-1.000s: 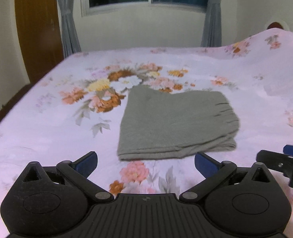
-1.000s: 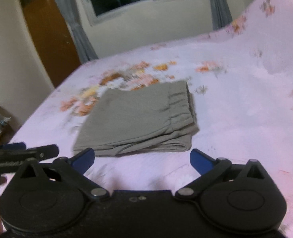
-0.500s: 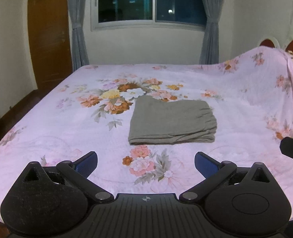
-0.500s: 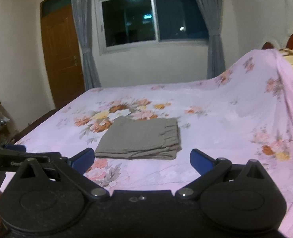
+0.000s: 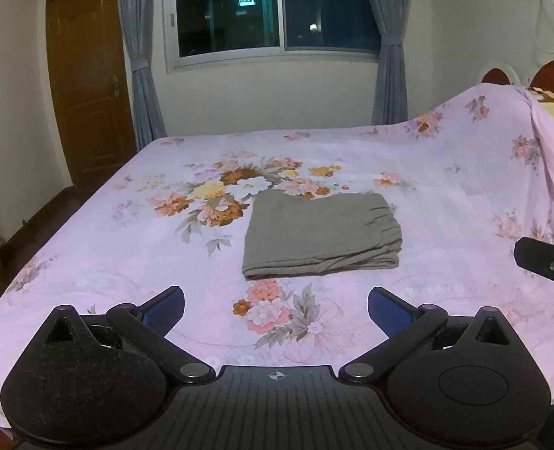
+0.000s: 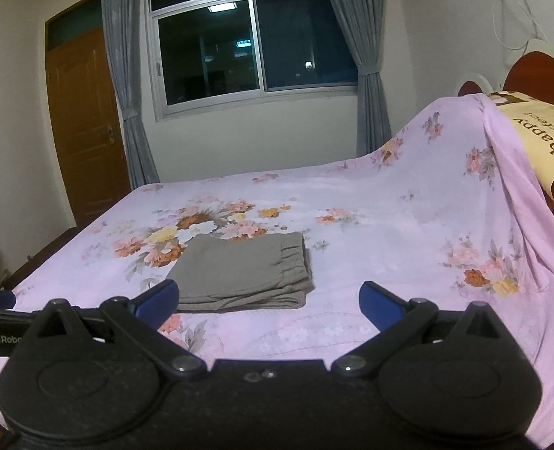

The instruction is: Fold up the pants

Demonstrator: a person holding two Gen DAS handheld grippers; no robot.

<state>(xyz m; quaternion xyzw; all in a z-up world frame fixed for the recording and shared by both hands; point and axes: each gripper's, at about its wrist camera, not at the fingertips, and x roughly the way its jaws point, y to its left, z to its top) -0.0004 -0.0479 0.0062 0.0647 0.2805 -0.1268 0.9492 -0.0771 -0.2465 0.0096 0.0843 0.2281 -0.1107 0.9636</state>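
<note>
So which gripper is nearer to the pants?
Left, probably, by little. The pants lie straight ahead of the left gripper; the right gripper has them ahead and leftward. Neither touches.

The pillow (image 6: 539, 142) is half hidden under the bedsheet (image 6: 445, 195), its print cut off

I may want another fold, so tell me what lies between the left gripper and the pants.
Nothing visible: only bare flowered bedsheet separates the open left gripper from the folded pants.
</note>
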